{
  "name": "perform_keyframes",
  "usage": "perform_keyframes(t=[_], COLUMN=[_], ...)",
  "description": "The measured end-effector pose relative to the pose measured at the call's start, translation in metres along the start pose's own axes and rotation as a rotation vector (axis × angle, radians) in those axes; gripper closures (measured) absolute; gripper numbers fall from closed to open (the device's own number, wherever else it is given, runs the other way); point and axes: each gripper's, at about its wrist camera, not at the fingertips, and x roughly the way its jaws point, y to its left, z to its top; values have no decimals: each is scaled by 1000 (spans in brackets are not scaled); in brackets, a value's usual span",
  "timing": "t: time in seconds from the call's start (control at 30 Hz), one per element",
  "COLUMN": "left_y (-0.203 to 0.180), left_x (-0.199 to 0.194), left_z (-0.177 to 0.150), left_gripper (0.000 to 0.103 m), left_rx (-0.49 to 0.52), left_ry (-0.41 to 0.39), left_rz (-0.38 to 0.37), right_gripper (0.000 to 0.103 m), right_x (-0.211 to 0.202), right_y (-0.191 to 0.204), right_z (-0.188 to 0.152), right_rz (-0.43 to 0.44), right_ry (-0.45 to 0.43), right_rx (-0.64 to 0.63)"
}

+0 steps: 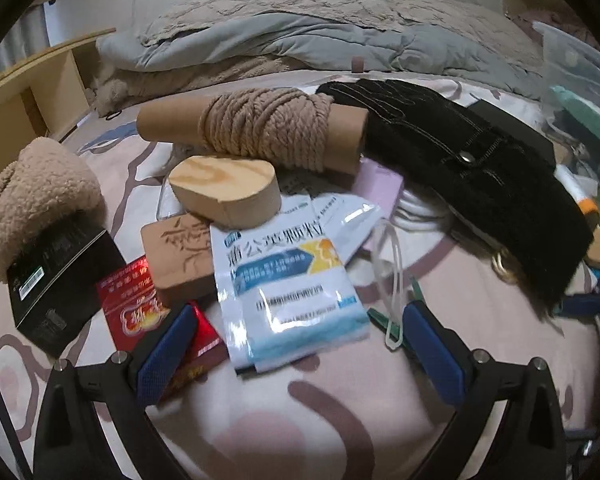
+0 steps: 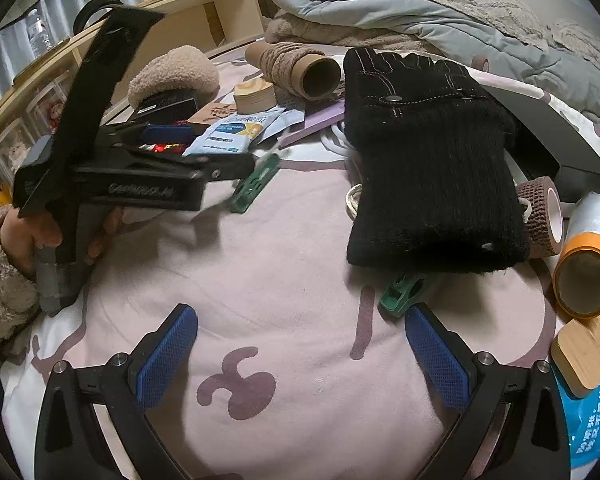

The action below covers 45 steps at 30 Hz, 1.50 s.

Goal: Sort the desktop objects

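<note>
Item: blue-and-white sachets (image 1: 288,280), two overlapping, lay near centre of the pink sheet (image 1: 340,408), between the spread, empty fingers of the left gripper (image 1: 300,344).

Step judged: approach for a pick; the next move called for lowering and closing.

Right gripper (image 2: 300,344) was likewise apart, empty, over bare sheet.

Counted: one black glove (image 2: 428,168); two green clips (image 2: 256,184); one rope-wound tube (image 1: 256,132).
</note>
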Motion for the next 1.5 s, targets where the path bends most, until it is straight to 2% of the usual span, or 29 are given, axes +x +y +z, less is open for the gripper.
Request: perform_keyframes(t=[0.17,0.2,0.23,0.43,0.63,0.87,0.93,1.03,1.17,1.37,1.5], left_y=[-10,-13,-16,-9,9,5,-3,-13,-27,-25,-17], left_x=[-8,-5,-3,-13,-20,-6,3,16,19,8,0], left_z=[-12,-16,-22,-28,-5,32,36,35,20,-1,-18], left_gripper=[0,0,0,0,0,0,0,0,0,0,0], left_rx=[57,71,69,16,-84,-110,-82,-37,80,78,13], left_ry=[9,47,80,59,24,17,30,40,17,37,73], left_rz=[-3,-42,-79,-103,-116,-127,-118,-54,22,-41,-121], right_gripper=[0,0,0,0,0,0,0,0,0,0,0], right_x=[0,-1,-1,0,2,2,2,2,2,0,-4], right_y=[-4,-4,-5,-3,2,3,2,2,1,0,-7], right_z=[0,1,0,0,-1,-2,-3,-3,-3,-4,-4], right_rz=[21,26,28,19,-17,-25,-23,-15,-10,3,47], right_ry=[-8,-10,-11,-8,2,-3,-6,-10,-13,-20,-41], right_rx=[17,21,23,17,-11,-18,-17,-12,-9,1,33])
